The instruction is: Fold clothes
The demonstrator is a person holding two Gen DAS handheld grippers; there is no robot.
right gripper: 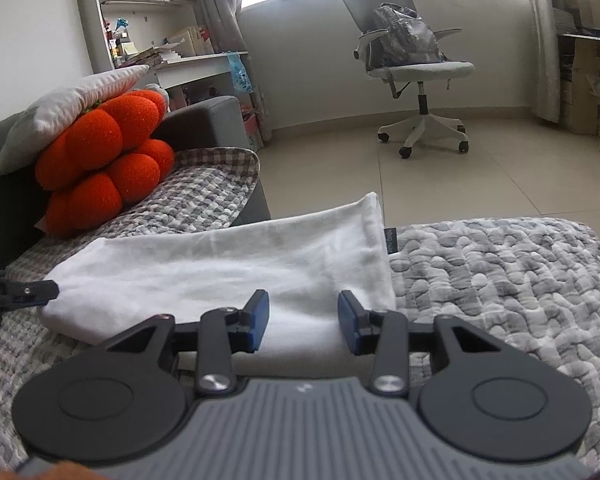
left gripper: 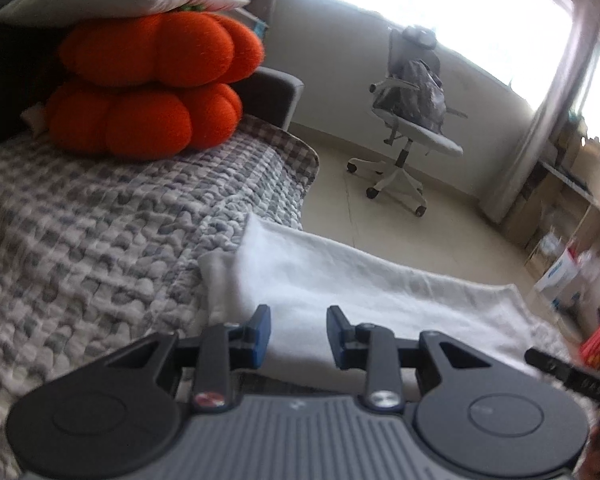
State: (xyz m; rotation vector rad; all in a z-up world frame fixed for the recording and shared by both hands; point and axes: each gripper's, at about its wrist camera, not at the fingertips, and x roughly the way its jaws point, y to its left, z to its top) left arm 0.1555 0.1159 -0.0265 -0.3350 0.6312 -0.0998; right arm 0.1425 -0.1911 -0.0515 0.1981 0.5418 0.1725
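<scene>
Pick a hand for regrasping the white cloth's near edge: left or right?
Probably either; slight lean right. The right gripper sits open, squarely over the white cloth near edge; the left gripper, also open, sits at the other end.

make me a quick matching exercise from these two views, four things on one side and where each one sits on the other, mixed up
Things:
1. white cloth
2. orange cushions
3. grey backpack
4. white pillow

Places:
a. on the office chair seat
b. on top of the orange cushions
c. flat on the checked blanket, in front of both grippers
d. stacked against the dark sofa back

Pairs: 1-c, 2-d, 3-a, 4-b
</scene>
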